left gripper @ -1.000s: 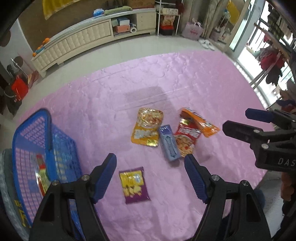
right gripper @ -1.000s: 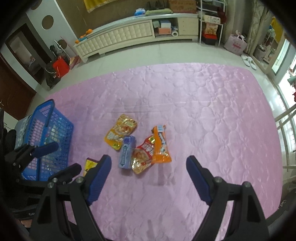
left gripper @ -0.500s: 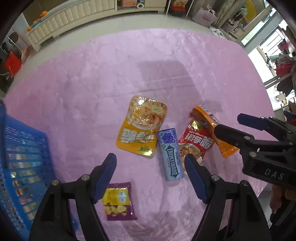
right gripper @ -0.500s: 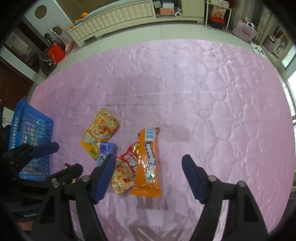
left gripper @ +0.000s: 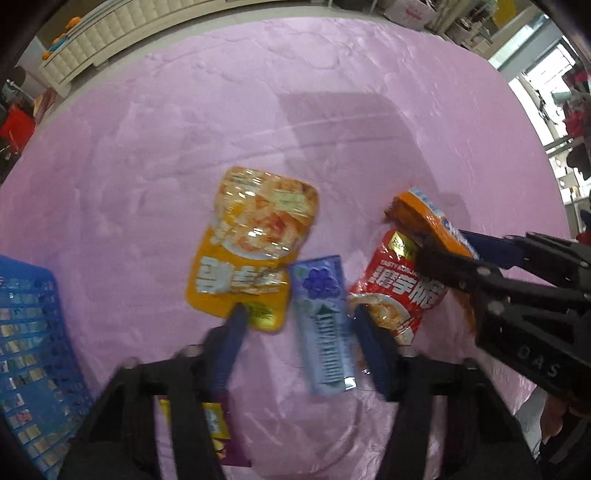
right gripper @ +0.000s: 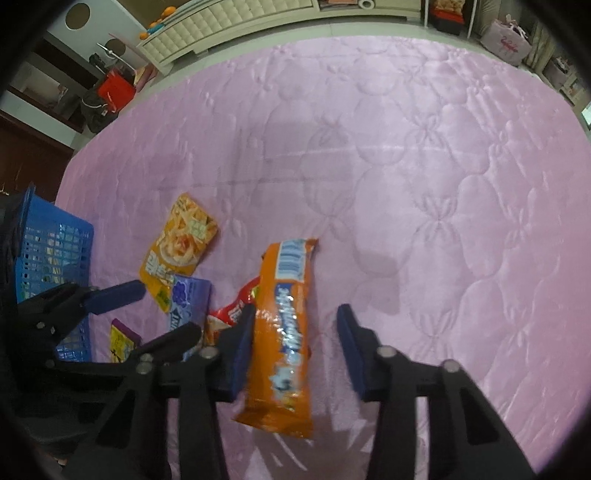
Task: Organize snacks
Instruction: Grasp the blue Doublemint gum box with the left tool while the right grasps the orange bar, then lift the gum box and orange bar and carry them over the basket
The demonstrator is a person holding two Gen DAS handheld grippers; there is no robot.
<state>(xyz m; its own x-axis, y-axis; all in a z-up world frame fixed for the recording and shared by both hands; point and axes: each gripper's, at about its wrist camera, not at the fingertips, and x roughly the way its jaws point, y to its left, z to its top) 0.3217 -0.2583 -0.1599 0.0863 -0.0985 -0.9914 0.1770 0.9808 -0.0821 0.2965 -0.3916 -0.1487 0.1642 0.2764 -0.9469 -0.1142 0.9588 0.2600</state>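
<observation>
On the pink quilt [left gripper: 155, 122] lie a yellow pouch [left gripper: 255, 243], a blue-purple gum pack [left gripper: 321, 321], a red packet [left gripper: 399, 291] and a long orange packet [right gripper: 284, 332]. My left gripper [left gripper: 301, 317] points down over the gum pack, which lies between its closing jaws. The right pad is near the pack's edge and the left pad stands apart. My right gripper [right gripper: 297, 312] straddles the orange packet with its jaws closing. Its left pad is at the packet's edge, and a gap shows at the right pad. A small purple-yellow packet [left gripper: 218, 424] lies under the left gripper.
A blue mesh basket [left gripper: 29, 350] with packets inside stands at the quilt's left edge, also in the right wrist view as the basket [right gripper: 51, 251]. A long white cabinet [right gripper: 236, 18] runs along the far wall, with a red bag [right gripper: 114, 90] on the floor beside it.
Both grippers have come down close to the snacks and their jaws have narrowed. The left now straddles the gum pack, the right the orange packet.
</observation>
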